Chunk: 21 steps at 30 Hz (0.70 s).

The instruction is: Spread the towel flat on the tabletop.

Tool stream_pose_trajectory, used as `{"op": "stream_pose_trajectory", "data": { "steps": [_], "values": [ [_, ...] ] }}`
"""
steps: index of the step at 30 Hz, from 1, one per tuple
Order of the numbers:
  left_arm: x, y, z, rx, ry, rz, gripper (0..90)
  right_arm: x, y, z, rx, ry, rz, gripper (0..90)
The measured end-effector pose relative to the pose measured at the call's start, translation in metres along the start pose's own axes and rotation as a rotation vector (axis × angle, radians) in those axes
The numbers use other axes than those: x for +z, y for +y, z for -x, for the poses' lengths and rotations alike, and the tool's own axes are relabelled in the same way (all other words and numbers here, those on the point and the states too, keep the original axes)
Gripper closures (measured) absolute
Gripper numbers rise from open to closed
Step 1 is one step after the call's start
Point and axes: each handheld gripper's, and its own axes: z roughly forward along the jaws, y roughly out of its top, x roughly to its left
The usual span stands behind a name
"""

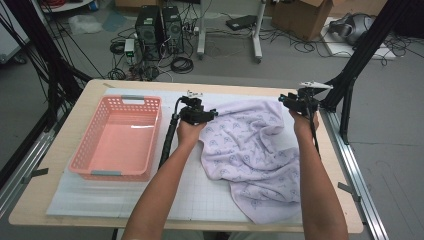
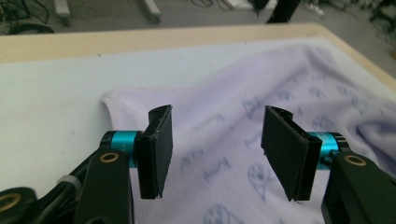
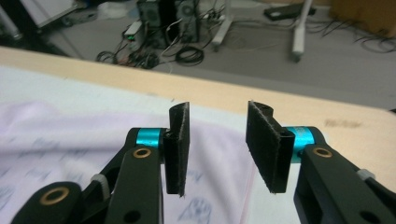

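— Lilac towel [image 1: 250, 150] lies rumpled on the worktop [image 1: 60, 150], right of the pink basket [image 1: 120, 135]?
— Yes. Left gripper [image 2: 215, 149] hovers over its far left corner, right gripper [image 3: 217, 144] over its far right edge; both jaws spread, pinching nothing.

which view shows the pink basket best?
High view: the pink basket is seen whole and empty, at the table's left, apart from the lilac towel. The left gripper view and right gripper view look over the towel toward the far table edge instead.
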Motion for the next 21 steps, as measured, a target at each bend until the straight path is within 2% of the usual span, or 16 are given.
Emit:
{"op": "stream_pose_trajectory", "data": {
  "steps": [6,8,9,11,12,14,15,17,19,21],
  "values": [
    [-0.01,-0.017,0.007,0.041,-0.028,-0.014,41.3,-0.016,-0.021,-0.006,-0.029,0.073,-0.072,53.1],
    [-0.013,-0.023,0.008,0.035,-0.037,-0.012,40.5,-0.025,-0.027,-0.009,-0.054,0.098,-0.084,51.8],
    [-0.012,-0.026,0.008,0.034,-0.042,-0.034,40.4,-0.029,-0.031,-0.011,-0.06,0.116,-0.091,50.6],
    [-0.014,-0.032,0.009,0.022,-0.055,-0.037,39.3,-0.036,-0.04,-0.015,-0.074,0.144,-0.119,49.8],
    [-0.015,-0.034,0.01,0.021,-0.057,-0.038,39.2,-0.039,-0.044,-0.018,-0.09,0.148,-0.142,47.4],
    [-0.016,-0.04,0.013,0.031,-0.066,-0.066,39.1,-0.044,-0.052,-0.022,-0.106,0.153,-0.154,47.1],
    [-0.017,-0.043,0.014,0.041,-0.066,-0.086,38.7,-0.046,-0.056,-0.025,-0.109,0.161,-0.16,47.0],
    [-0.02,-0.049,0.017,0.035,-0.074,-0.093,37.8,-0.051,-0.064,-0.03,-0.104,0.17,-0.165,46.5],
    [-0.023,-0.054,0.02,0.06,-0.084,-0.123,37.8,-0.057,-0.07,-0.036,-0.105,0.182,-0.208,38.9],
    [-0.025,-0.06,0.023,0.072,-0.088,-0.129,36.9,-0.066,-0.076,-0.042,-0.104,0.201,-0.192,41.1]
  ]
}}
